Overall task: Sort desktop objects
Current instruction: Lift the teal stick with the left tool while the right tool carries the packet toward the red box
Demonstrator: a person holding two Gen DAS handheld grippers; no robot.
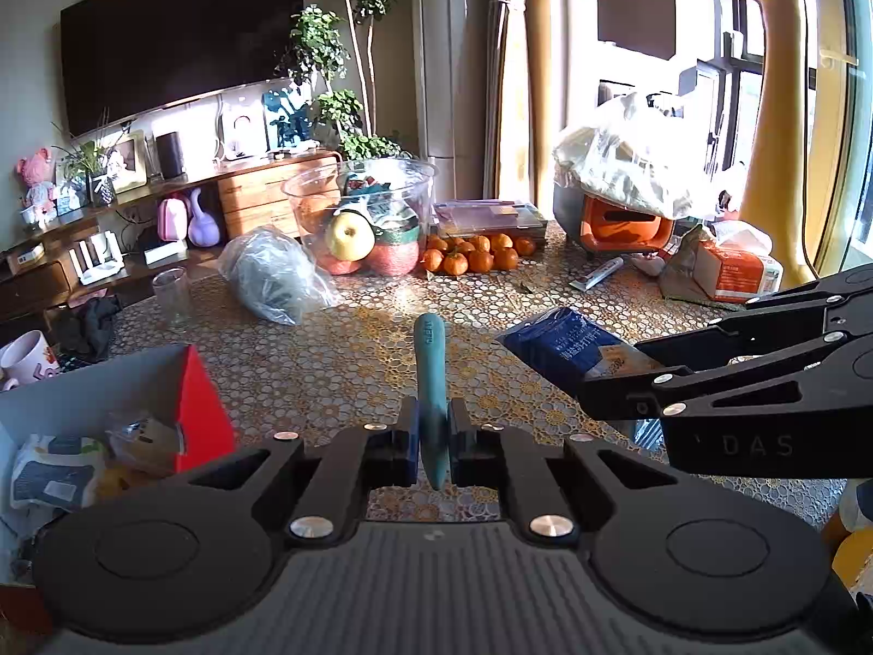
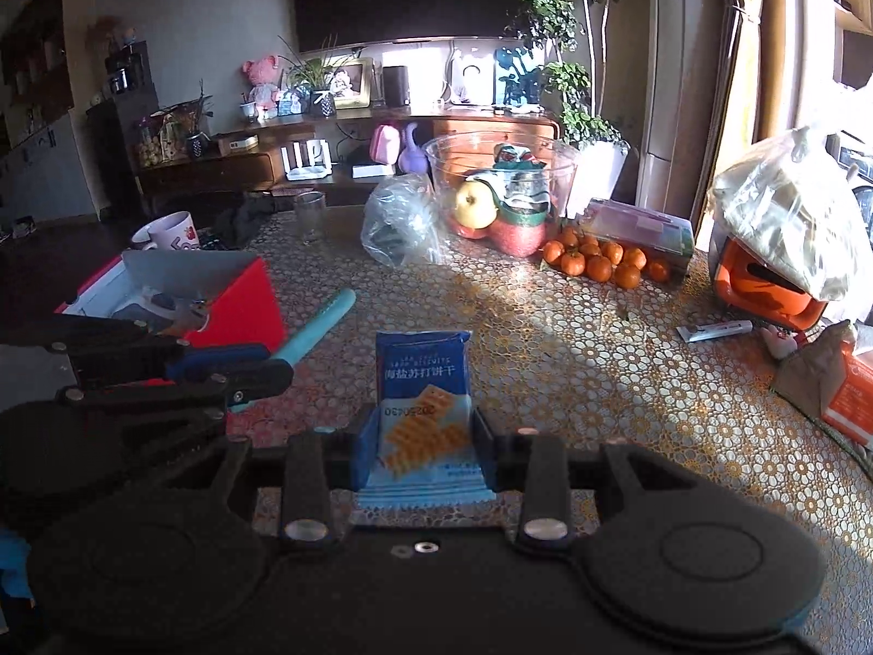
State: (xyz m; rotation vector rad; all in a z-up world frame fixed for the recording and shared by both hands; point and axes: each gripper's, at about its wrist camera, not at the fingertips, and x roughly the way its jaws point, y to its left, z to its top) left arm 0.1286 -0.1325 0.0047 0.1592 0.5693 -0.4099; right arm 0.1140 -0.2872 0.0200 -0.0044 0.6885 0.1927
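My left gripper (image 1: pixel 434 436) is shut on a slim teal pen-like stick (image 1: pixel 430 376) and holds it above the patterned table; the stick also shows in the right wrist view (image 2: pixel 319 330). My right gripper (image 2: pixel 425 436) is shut on a blue cracker packet (image 2: pixel 423 382) and holds it above the table; the packet also shows in the left wrist view (image 1: pixel 567 349). A red box (image 1: pixel 199 409) with a grey inside, holding several packets, stands at the left; it also shows in the right wrist view (image 2: pixel 240 300). The left gripper (image 2: pixel 262 376) is just right of it.
A clear bowl of fruit (image 1: pixel 360 207), a plastic bag (image 1: pixel 273 273), a glass (image 1: pixel 172 295), tangerines (image 1: pixel 474 256), a small tube (image 1: pixel 597 273), an orange appliance under a bag (image 1: pixel 622 224) and a tissue pack (image 1: pixel 731 267) stand on the far table. A mug (image 1: pixel 24 360) is at the left.
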